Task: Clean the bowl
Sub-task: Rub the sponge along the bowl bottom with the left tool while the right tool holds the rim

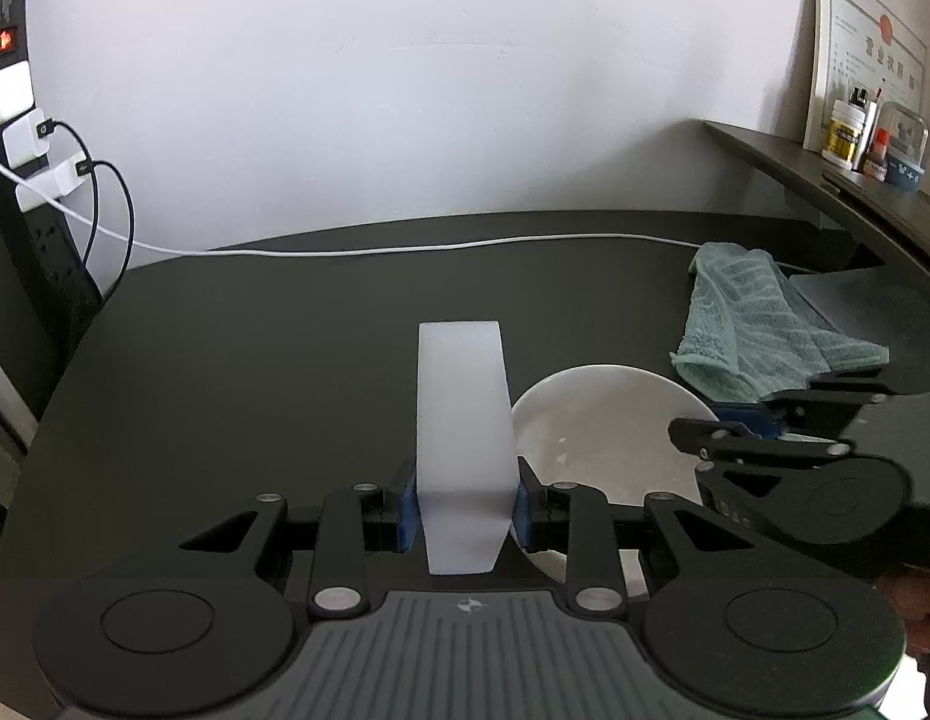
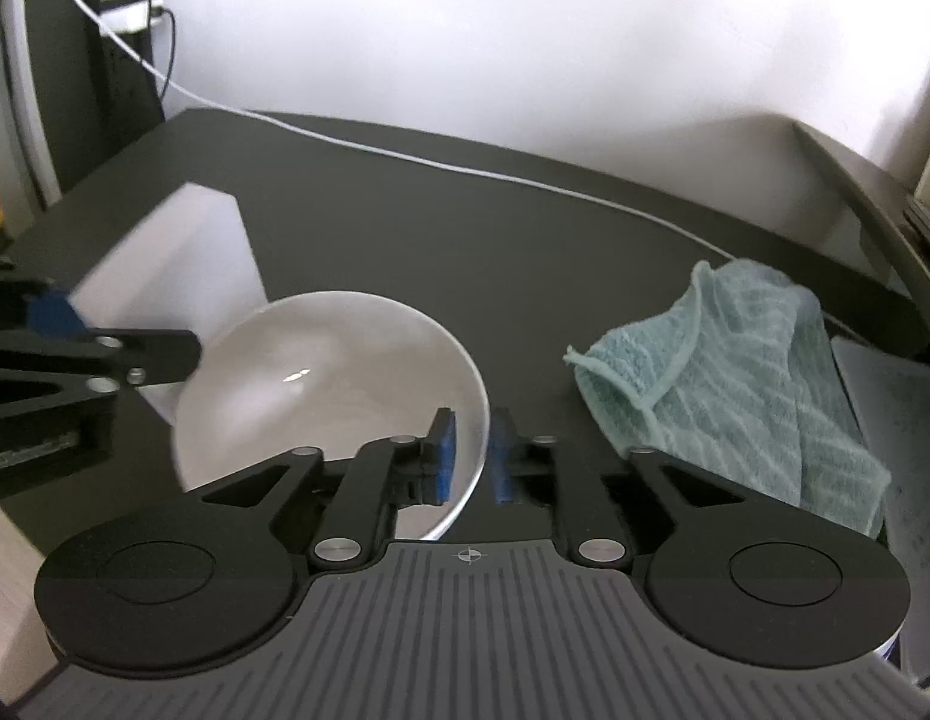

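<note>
Left wrist: white bowl (image 1: 609,432) on dark table (image 1: 285,360), glossy, empty; left gripper (image 1: 465,510) pinches white sponge block (image 1: 462,420) | Right wrist: right gripper (image 2: 472,456) clamps bowl's near rim (image 2: 480,420); teal cloth (image 2: 729,384) beside.

Sponge (image 1: 462,444) left of bowl (image 2: 345,372); cloth (image 2: 735,384) right, apparently apart.

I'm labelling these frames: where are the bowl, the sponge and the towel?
bowl (image 2: 321,372): right wrist view, on its inner bottom.
sponge (image 1: 462,420): left wrist view, on its front face above the fingers.
towel (image 2: 723,372): right wrist view, on the middle of its folded top.
</note>
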Available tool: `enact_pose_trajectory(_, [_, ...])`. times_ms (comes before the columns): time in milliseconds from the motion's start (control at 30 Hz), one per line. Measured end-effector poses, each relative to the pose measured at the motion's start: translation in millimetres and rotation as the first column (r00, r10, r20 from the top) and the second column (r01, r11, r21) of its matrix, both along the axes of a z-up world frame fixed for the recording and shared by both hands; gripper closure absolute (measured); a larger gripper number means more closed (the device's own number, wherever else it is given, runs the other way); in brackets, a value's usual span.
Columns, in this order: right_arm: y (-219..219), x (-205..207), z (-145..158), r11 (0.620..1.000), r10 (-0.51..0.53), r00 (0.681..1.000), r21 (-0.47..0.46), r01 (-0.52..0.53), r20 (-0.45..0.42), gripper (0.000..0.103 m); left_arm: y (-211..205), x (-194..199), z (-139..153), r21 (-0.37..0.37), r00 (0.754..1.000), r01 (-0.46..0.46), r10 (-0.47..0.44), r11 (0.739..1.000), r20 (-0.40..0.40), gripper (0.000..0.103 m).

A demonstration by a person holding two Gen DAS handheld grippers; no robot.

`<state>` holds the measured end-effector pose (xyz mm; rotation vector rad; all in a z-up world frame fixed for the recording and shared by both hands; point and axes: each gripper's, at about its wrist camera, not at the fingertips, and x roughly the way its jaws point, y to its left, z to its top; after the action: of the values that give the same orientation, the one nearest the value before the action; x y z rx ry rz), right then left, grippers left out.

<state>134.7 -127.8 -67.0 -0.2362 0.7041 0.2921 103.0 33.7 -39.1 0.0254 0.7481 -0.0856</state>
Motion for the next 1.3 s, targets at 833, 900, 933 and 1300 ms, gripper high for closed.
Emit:
enact_pose_trajectory(833, [11.9, 7.1, -13.0, 0.994, 0.042, 0.999, -0.101, -0.039, 0.031, 0.094, 0.5, 5.4, -0.7, -0.007, 1.0, -0.003, 0.003, 1.0, -0.007, 0.075])
enact_pose_trajectory(900, [11.7, 9.7, -12.6, 0.994, 0.04, 0.999, -0.098, -0.037, 0.031, 0.094, -0.7, 7.1, -0.2, -0.007, 1.0, -0.005, 0.005, 1.0, -0.007, 0.075])
enact_pose_trajectory(933, [11.8, 11.4, -12.4, 0.995, 0.039, 0.999, -0.098, -0.036, 0.031, 0.093, -2.4, 4.9, -0.1, -0.001, 1.0, -0.002, 0.002, 1.0, -0.006, 0.075])
enact_pose_trajectory(1300, [-4.6, 1.8, 0.3, 0.999, 0.004, 0.997, 0.034, -0.001, -0.077, 0.065, -0.6, -4.9, -2.3, 0.002, 1.0, -0.006, 0.006, 1.0, -0.004, 0.075])
